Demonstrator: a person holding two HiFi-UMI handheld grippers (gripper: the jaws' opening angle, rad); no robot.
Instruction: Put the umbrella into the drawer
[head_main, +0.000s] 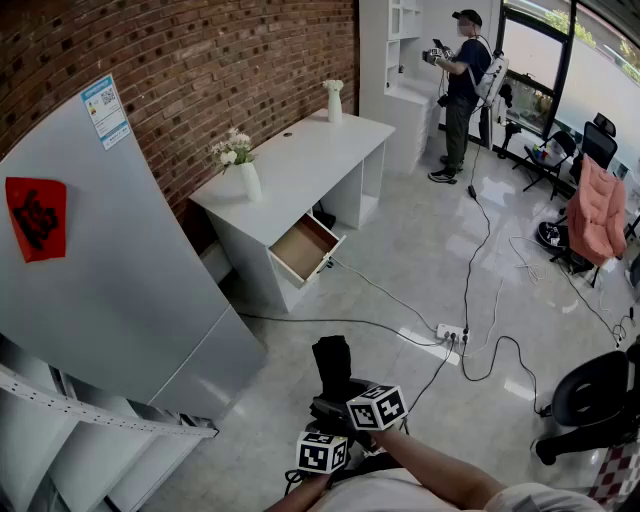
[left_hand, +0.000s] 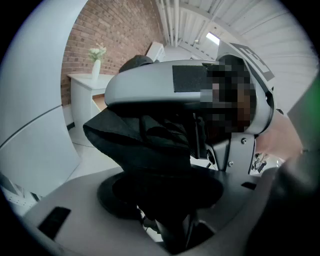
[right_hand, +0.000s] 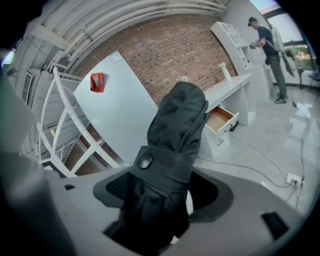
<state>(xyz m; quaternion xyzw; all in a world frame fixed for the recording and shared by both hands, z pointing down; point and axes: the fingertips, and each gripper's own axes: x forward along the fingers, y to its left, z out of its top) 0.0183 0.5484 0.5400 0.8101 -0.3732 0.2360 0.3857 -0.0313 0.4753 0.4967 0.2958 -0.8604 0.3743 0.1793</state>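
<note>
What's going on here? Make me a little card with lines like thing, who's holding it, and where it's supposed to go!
thing: black folded umbrella
left gripper: shut on the umbrella
right gripper: jaws wide around the umbrella, not pressing
goes in: drawer of the white desk, pulled open
umbrella in drawer: not yet, held well away from it

This is an office-like room: a white desk with a drawer stands against a brick wall, and swivel chairs sit near tall windows. Cables and a power strip lie on the tiled floor.
</note>
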